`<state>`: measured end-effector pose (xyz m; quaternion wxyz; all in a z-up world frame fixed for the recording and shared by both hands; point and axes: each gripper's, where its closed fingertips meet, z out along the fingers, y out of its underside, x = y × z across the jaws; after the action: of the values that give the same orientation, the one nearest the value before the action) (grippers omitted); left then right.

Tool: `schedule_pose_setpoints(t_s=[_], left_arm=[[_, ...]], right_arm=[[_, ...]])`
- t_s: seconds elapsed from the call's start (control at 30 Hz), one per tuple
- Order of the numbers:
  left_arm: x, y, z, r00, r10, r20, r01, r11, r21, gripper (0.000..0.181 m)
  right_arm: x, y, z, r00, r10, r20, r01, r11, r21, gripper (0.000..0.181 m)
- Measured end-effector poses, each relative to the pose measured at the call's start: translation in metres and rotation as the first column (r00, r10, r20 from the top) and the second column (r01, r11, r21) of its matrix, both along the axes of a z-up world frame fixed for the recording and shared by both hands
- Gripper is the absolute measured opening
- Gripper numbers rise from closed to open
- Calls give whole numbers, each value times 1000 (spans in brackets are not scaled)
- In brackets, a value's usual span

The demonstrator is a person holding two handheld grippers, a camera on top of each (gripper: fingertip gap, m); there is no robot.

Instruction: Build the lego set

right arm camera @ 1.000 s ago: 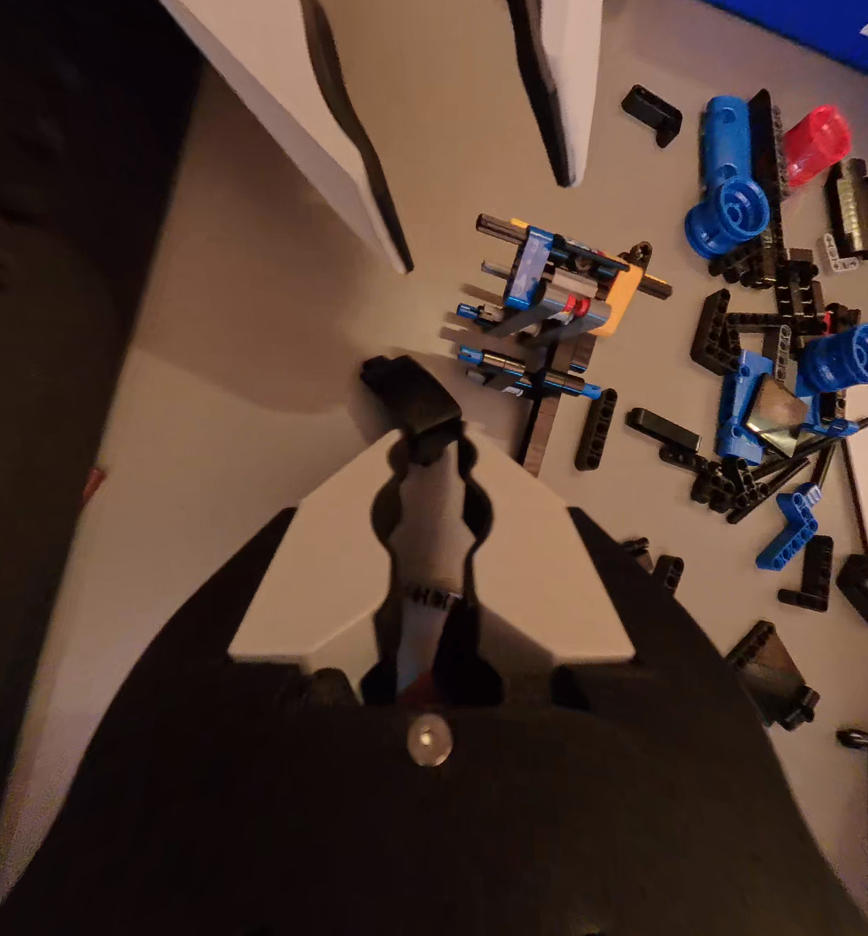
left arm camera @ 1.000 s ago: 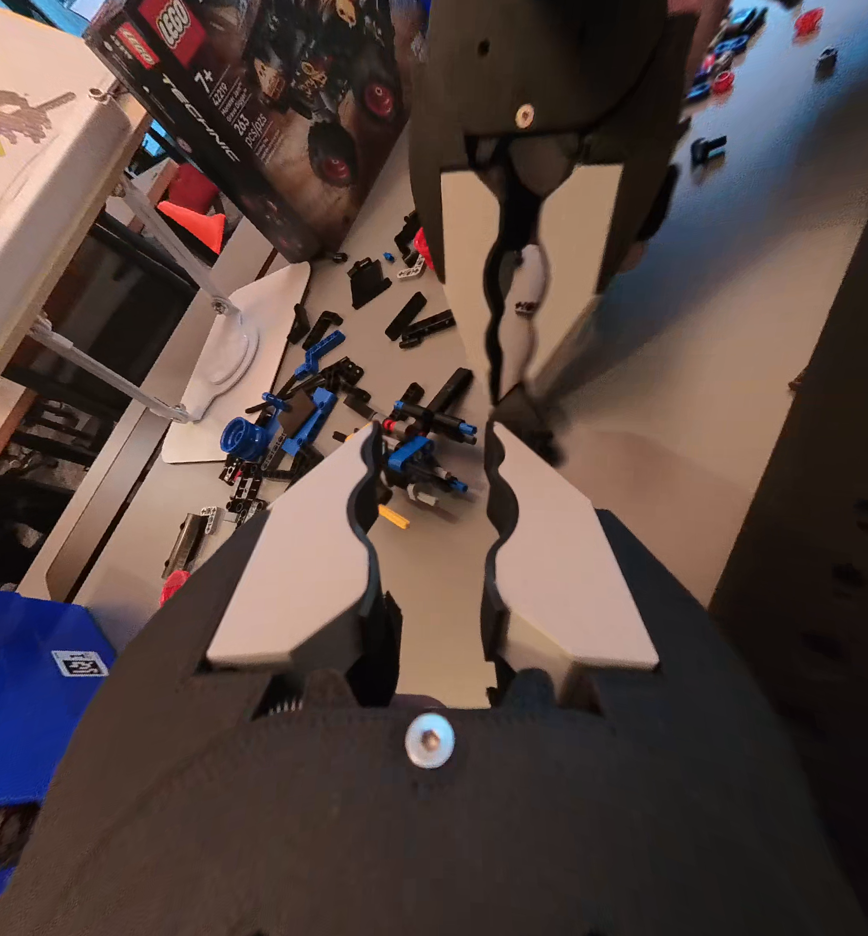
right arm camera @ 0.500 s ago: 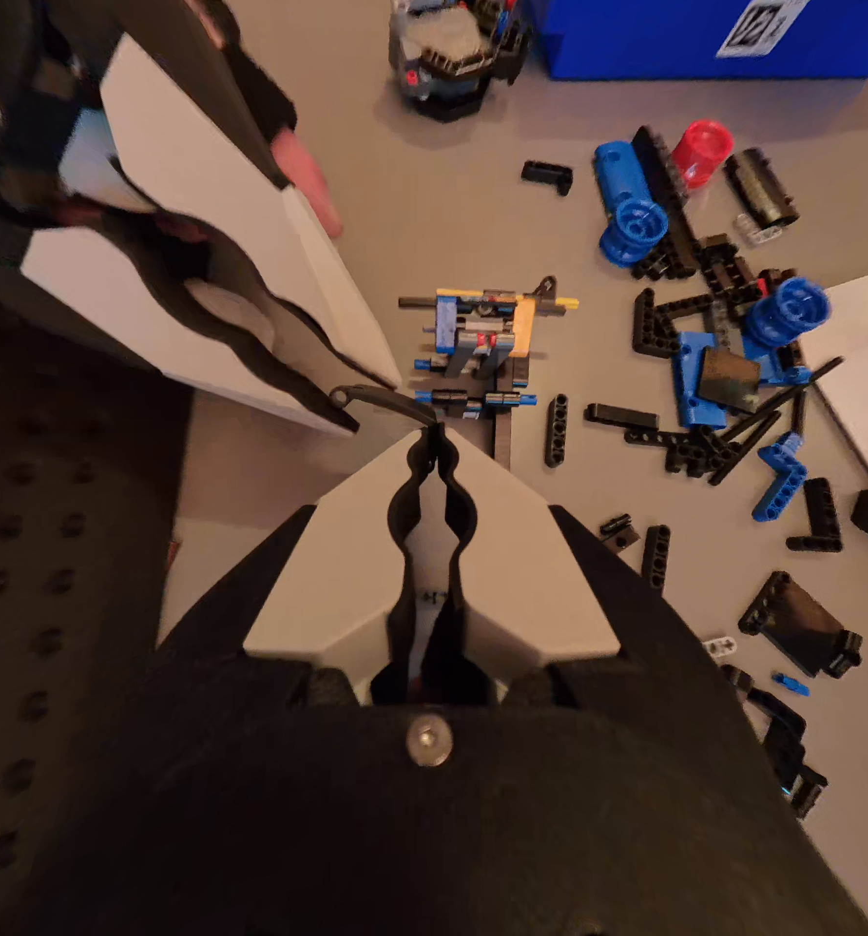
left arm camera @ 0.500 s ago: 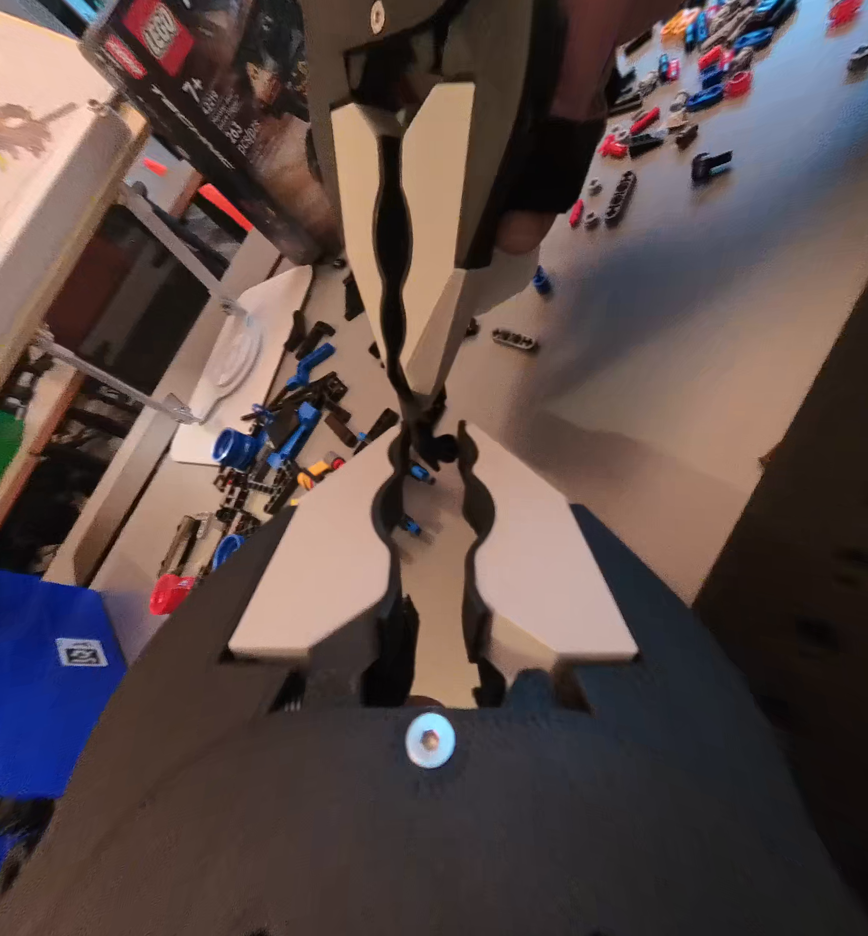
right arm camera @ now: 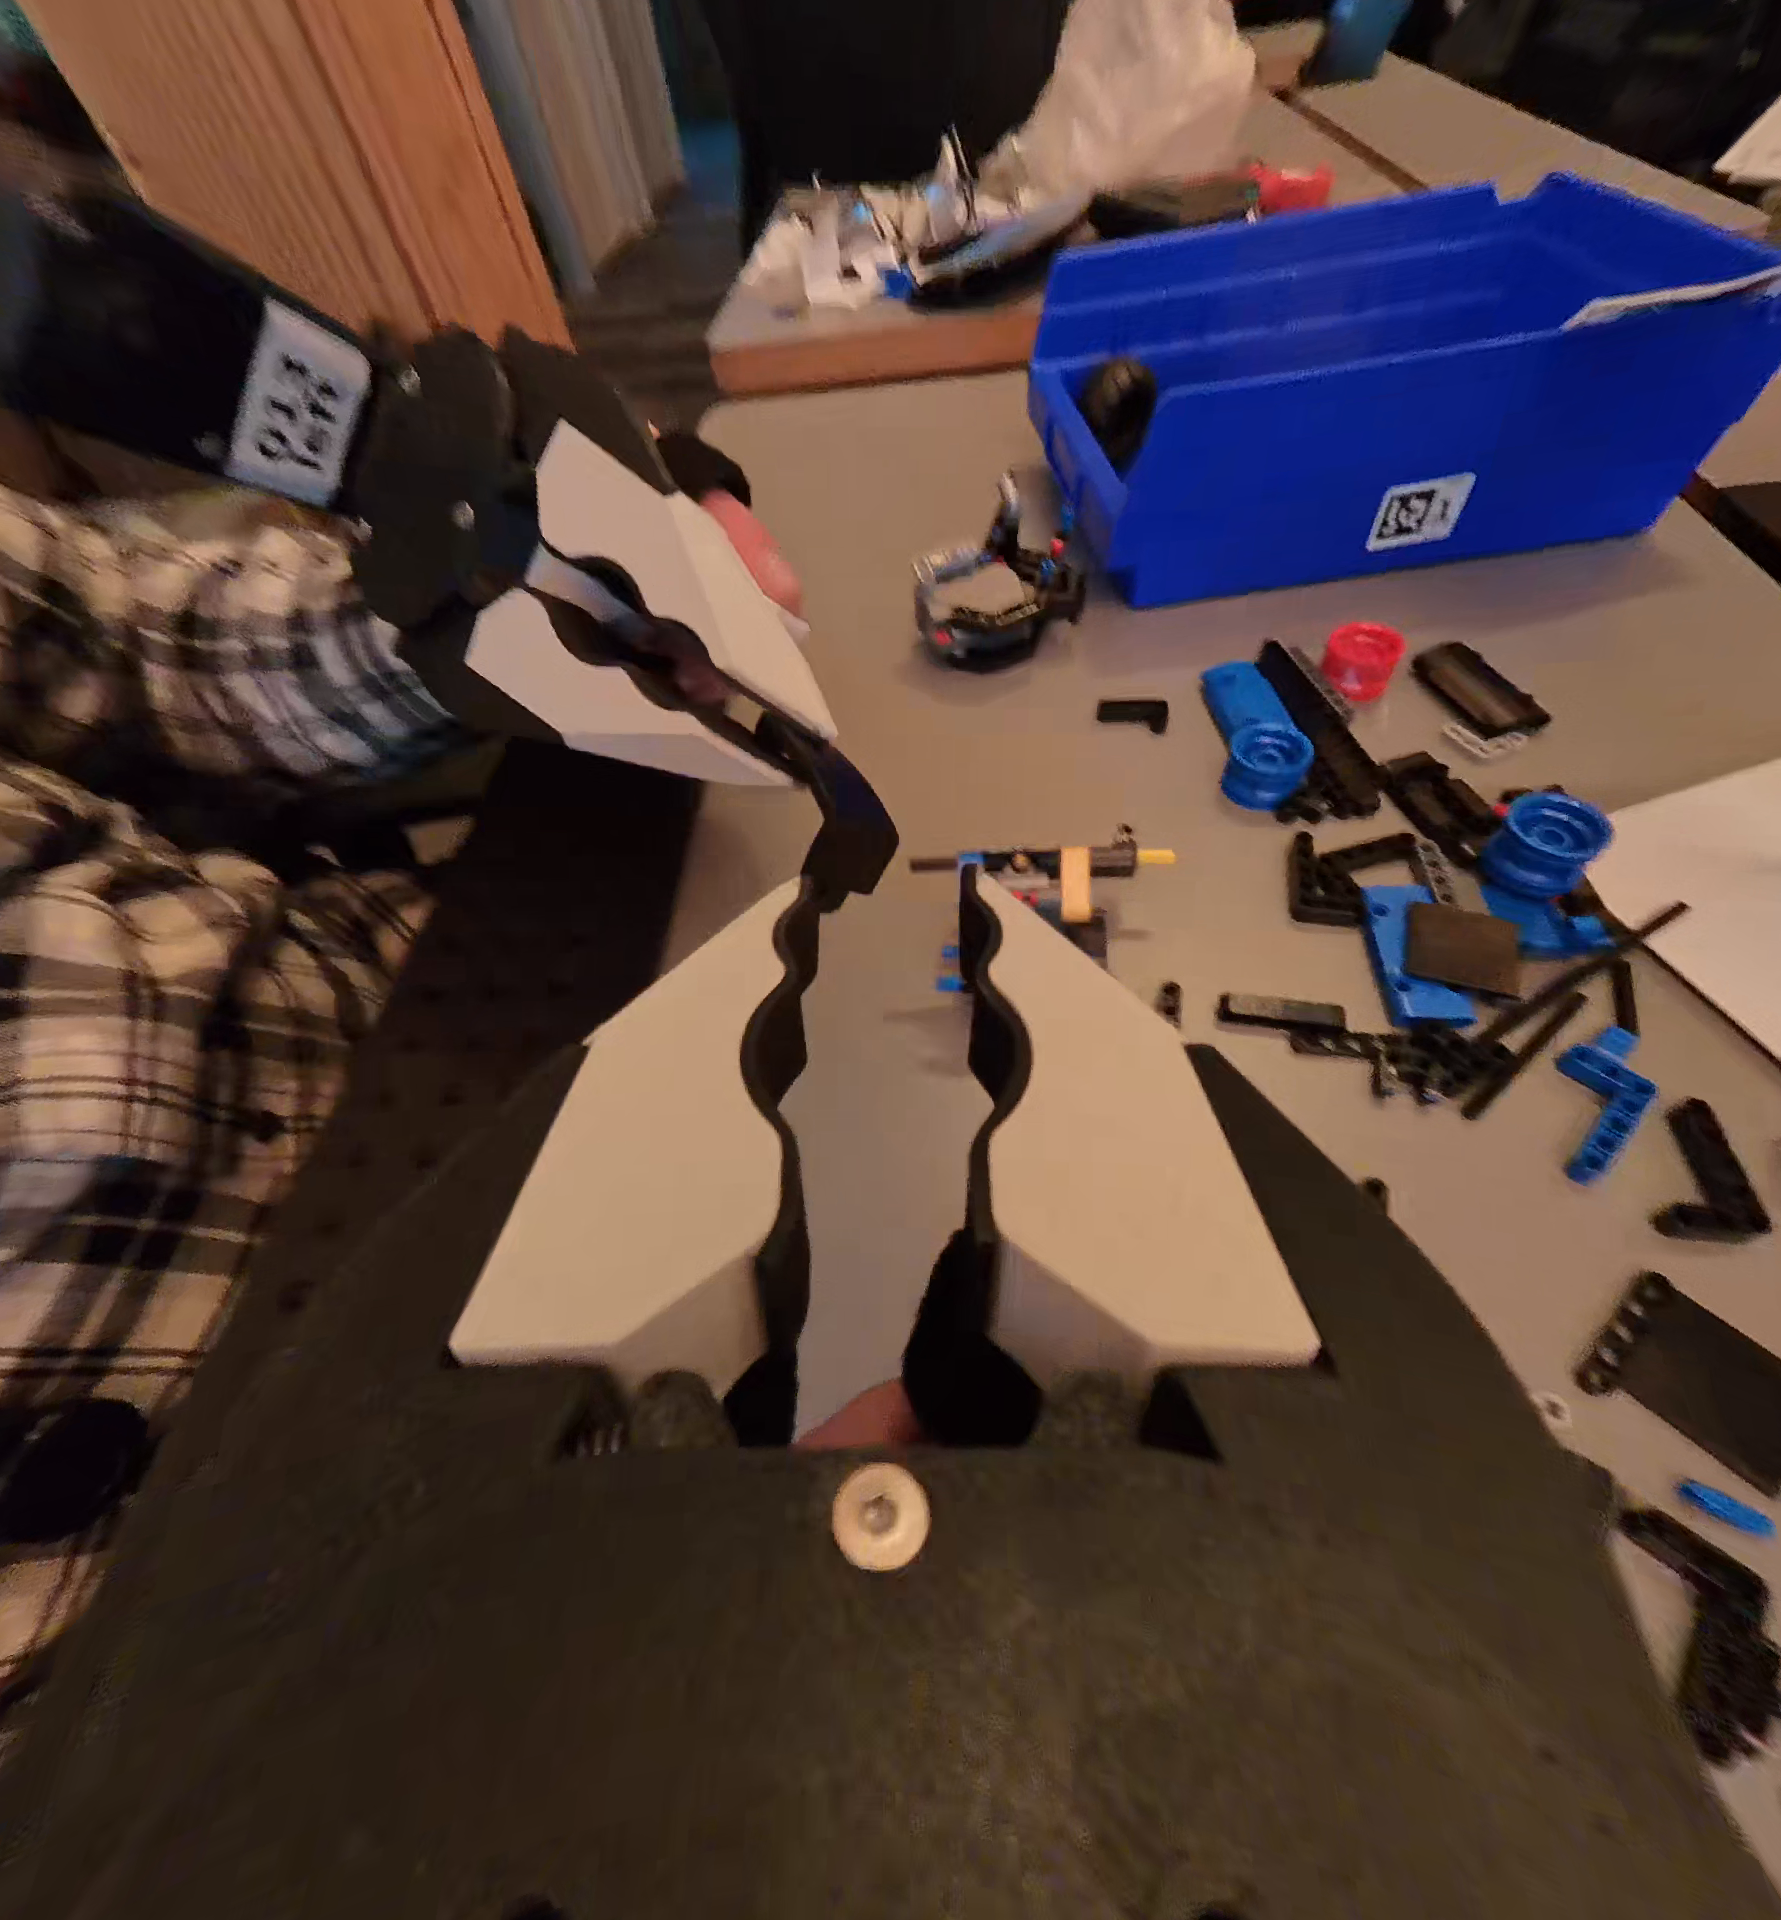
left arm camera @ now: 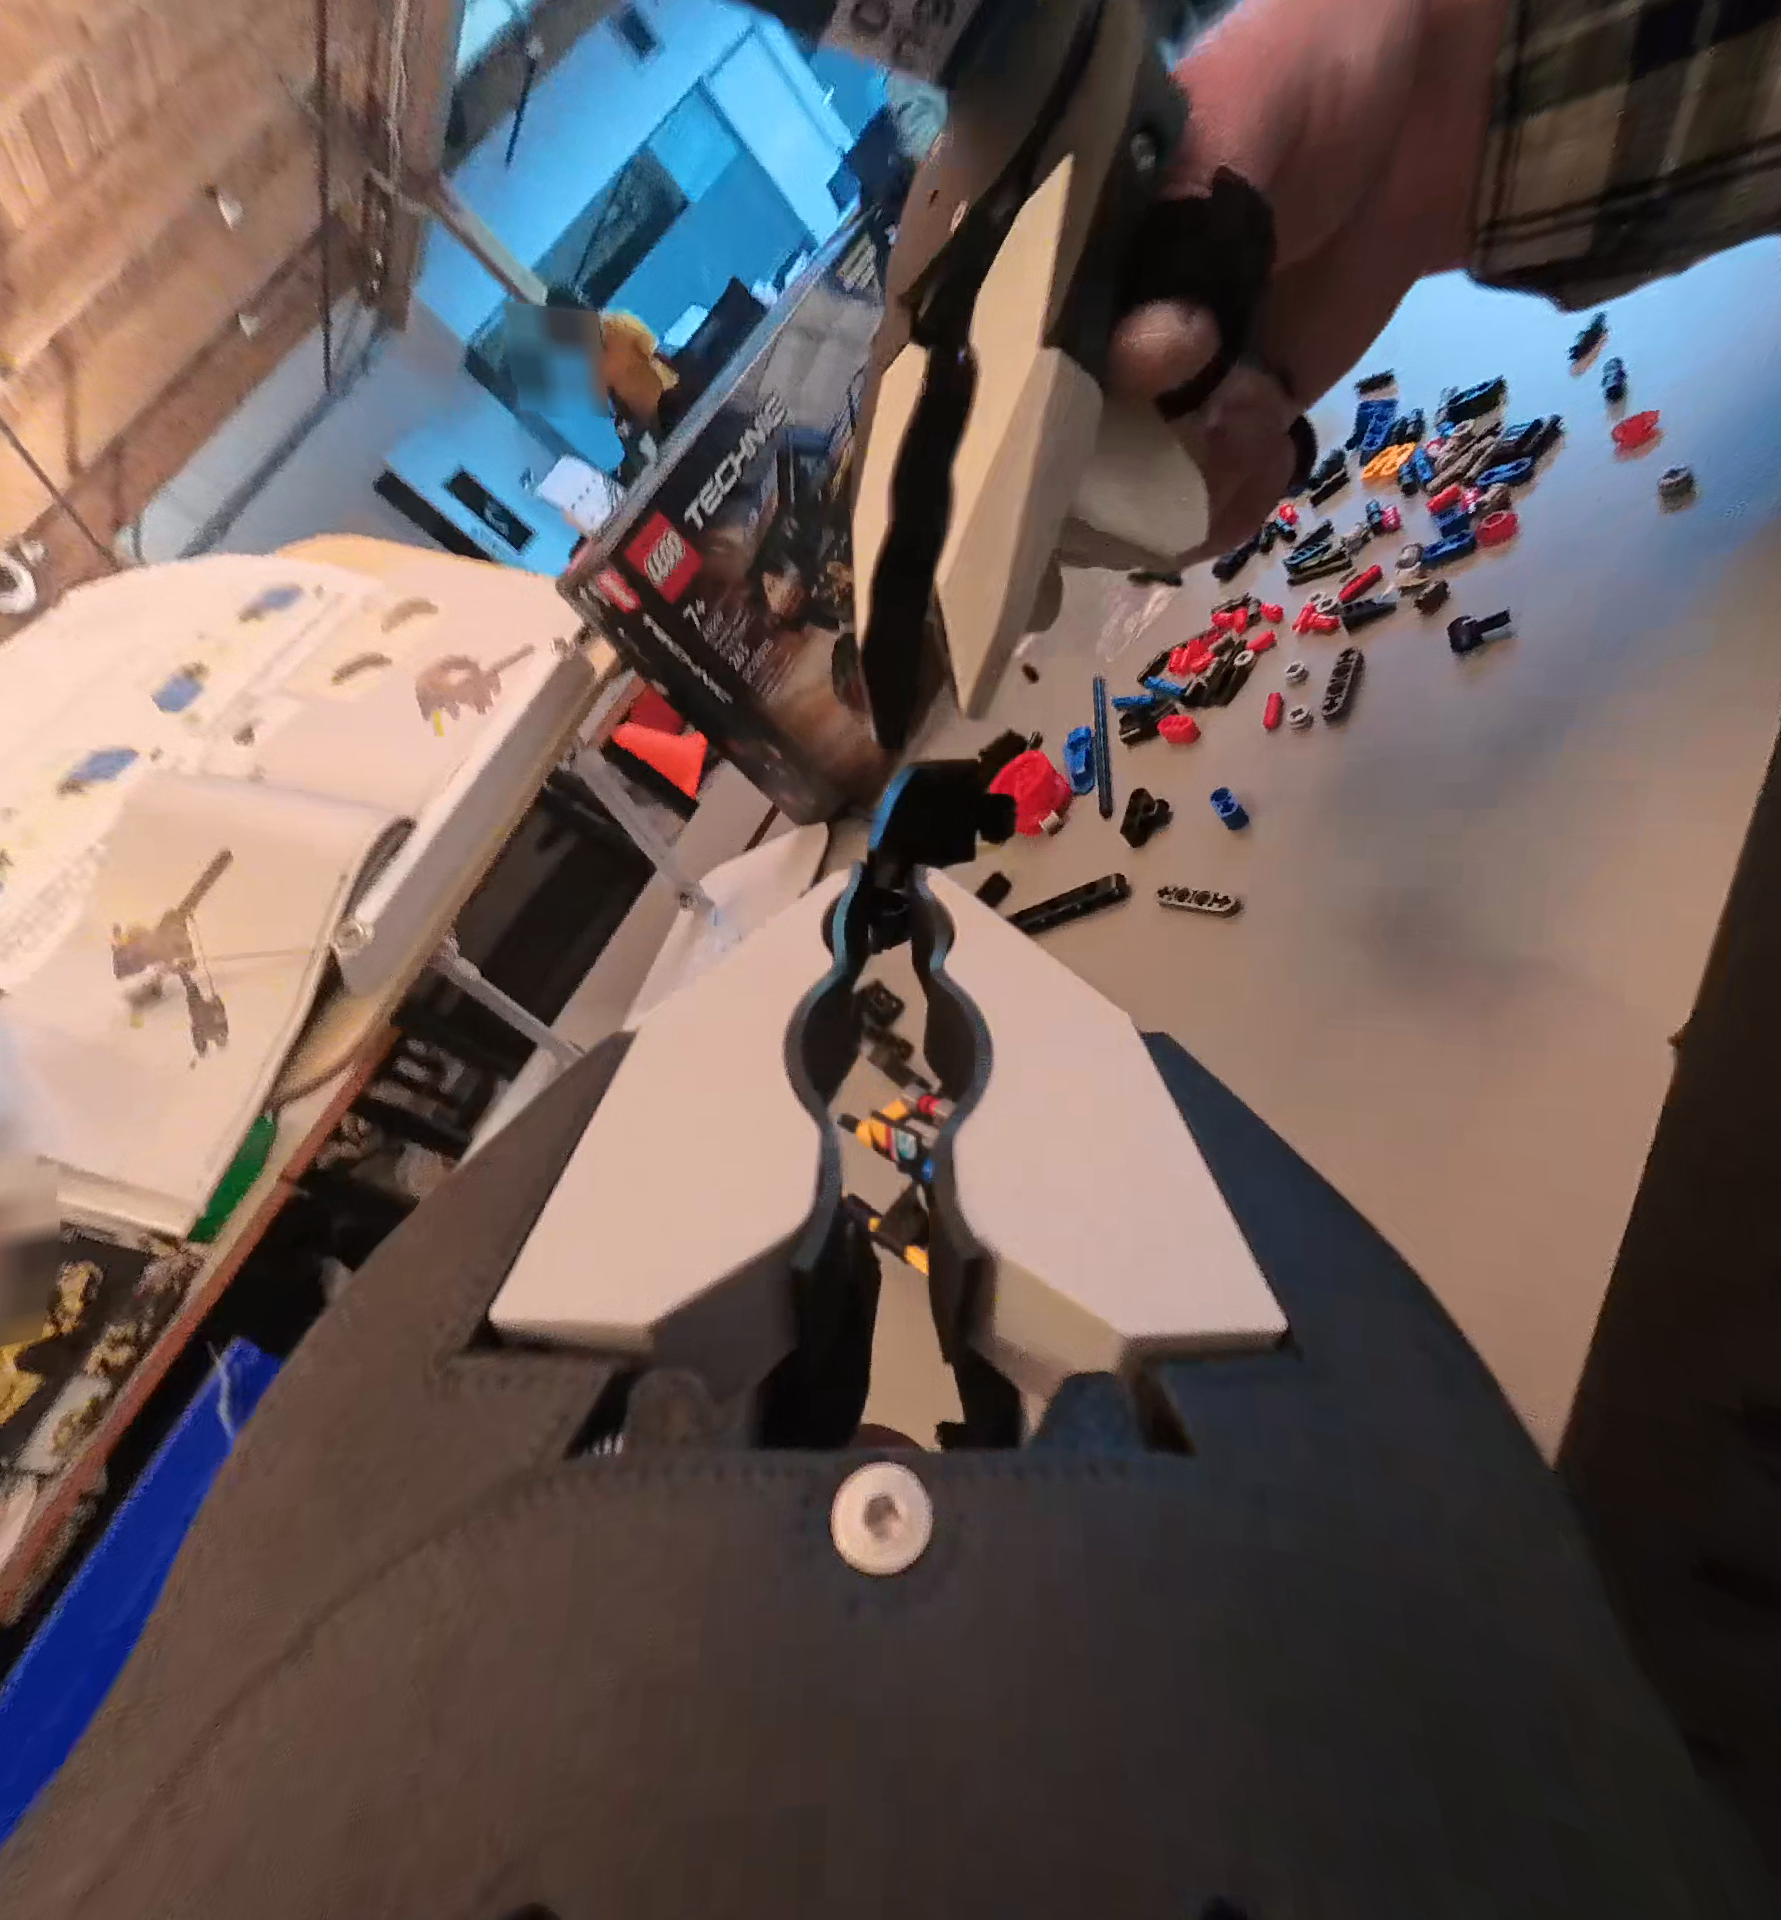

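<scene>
Looking along the left gripper (left arm camera: 891, 914), its two pale fingers are pinched together at the tips on a small black angled lego piece (left arm camera: 933, 821), held up off the grey tabletop (left arm camera: 1437, 935). Just above it hangs the right gripper (left arm camera: 917, 665), pointing down towards the piece; from this side I cannot tell how far its fingers are parted. Loose red, blue and black lego parts (left arm camera: 1333, 592) lie scattered beyond, and the dark lego set box (left arm camera: 751, 644) stands behind them beside an open white instruction booklet (left arm camera: 190, 831).

From the right wrist view, the right gripper (right arm camera: 886, 904) has its fingers apart and clamps nothing; its left fingertip sits just beside the black piece (right arm camera: 850, 831), which the left gripper (right arm camera: 798, 753) pinches from the upper left. On the tabletop beyond lies the partly built black, blue and yellow lego assembly (right arm camera: 1031, 894), with blue wheel hubs (right arm camera: 1540, 842) and black beams to its right and a blue plastic bin (right arm camera: 1385, 416) farther back.

This looks like a handover or regrip of the black piece. The next move probably calls for carrying it to the assembly with its pin holes aligned.
</scene>
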<state>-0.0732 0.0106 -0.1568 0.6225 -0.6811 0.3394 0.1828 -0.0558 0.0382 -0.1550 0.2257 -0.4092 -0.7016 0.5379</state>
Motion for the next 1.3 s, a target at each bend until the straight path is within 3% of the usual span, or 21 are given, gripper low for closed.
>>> schedule_pose_setpoints(t_s=[0.17,0.27,0.43,0.67,1.03,1.3], left_arm=[[22,-7,8,980,-126,-157,128,992,4,4],[34,-10,17,960,-180,-214,187,982,9,4],[38,-13,28,941,-202,-271,222,974,44,4],[28,-8,32,954,-154,-257,189,975,115,4],[29,-15,36,961,-158,-228,201,963,178,4],[49,-39,43,962,-161,-220,217,940,261,3]], right_arm=[[9,-25,7,990,140,2,-139,982,-127,32],[13,-44,2,974,224,17,-220,966,-139,23],[12,-47,10,972,234,-30,-235,957,-168,21],[5,-40,21,982,178,-70,-189,957,-222,23],[16,-47,30,959,260,-111,-282,907,-314,25],[40,-71,37,895,410,-176,-446,829,-337,26]])
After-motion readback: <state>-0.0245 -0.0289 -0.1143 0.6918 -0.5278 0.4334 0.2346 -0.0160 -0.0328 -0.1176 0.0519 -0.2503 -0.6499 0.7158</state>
